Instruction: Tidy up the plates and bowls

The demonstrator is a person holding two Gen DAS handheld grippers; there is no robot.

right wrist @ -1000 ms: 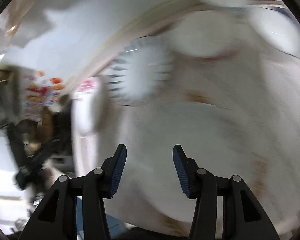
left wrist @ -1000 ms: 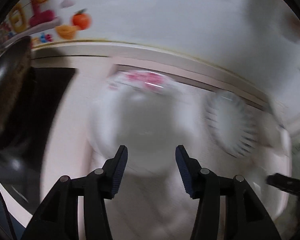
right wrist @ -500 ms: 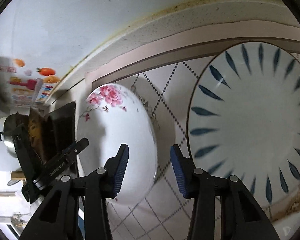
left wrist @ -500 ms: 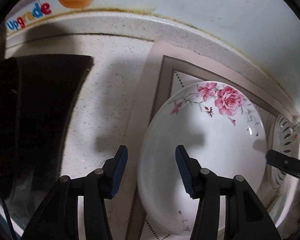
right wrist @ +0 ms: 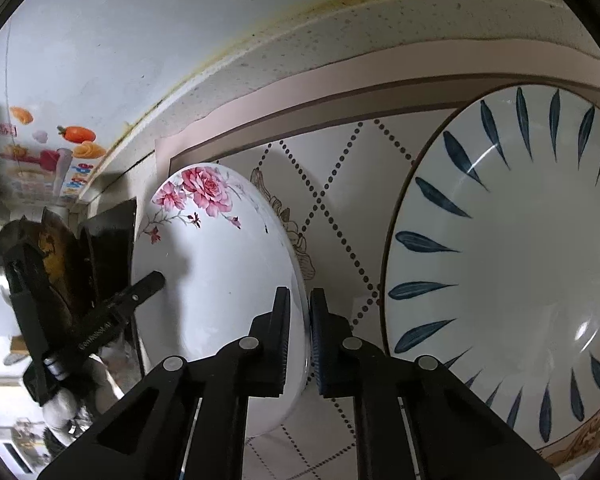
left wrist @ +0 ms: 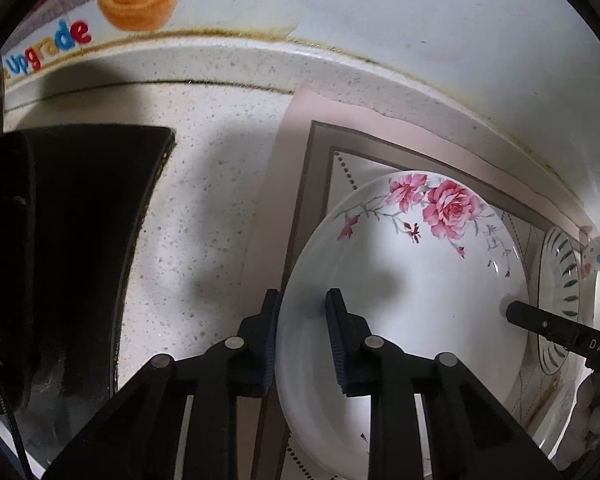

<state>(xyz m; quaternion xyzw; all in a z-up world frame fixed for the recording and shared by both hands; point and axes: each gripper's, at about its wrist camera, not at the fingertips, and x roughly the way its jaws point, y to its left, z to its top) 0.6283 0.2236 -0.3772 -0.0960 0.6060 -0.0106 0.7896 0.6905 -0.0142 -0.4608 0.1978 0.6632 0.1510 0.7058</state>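
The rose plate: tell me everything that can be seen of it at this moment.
The rose plate is a glossy white, shallow, ceramic-looking dish with pink roses and thin grey stems printed along its far rim. It lies on a diamond-patterned placemat, beside a larger blue-leaf plate. Both grippers have just been closing and now pinch opposite rims: the left gripper on one edge, the right gripper on the edge facing the blue-leaf plate. Whether it has lifted off the mat is unclear.

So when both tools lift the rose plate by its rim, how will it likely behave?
The rose plate looks like glazed ceramic, so probably stiff and fragile. Its shiny glaze may be slippery under the narrow pads. The left tool and right tool pinch opposite rims, so it should stay level, though uneven lifting could tip it toward the blue-leaf plate.
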